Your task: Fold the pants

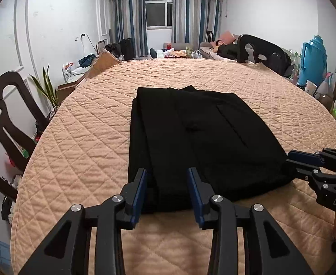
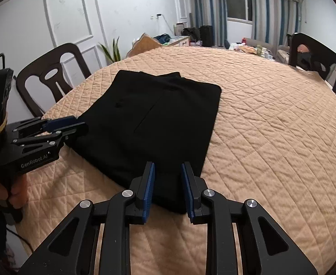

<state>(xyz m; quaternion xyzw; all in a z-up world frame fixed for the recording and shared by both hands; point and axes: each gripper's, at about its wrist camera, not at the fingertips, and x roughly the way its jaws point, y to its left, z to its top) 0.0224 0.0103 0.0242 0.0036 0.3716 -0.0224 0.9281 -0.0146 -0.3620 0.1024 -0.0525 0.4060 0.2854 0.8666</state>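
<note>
The black pants (image 1: 191, 137) lie folded into a flat rectangle on the peach quilted table cover (image 1: 81, 137). My left gripper (image 1: 167, 174) is open, its blue pads over the near left edge of the pants. It also shows in the right wrist view (image 2: 76, 123) at the left corner of the pants (image 2: 149, 119). My right gripper (image 2: 168, 168) is open over the near right corner. In the left wrist view it (image 1: 289, 158) touches the right edge. Neither holds cloth.
Dark wooden chairs stand at the left (image 1: 5, 119) and far right (image 1: 257, 50). A blue thermos (image 1: 313, 59) and clutter sit at the right edge. A plant (image 1: 46, 87) stands beside the table. The quilt (image 2: 271, 126) spreads wide to the right.
</note>
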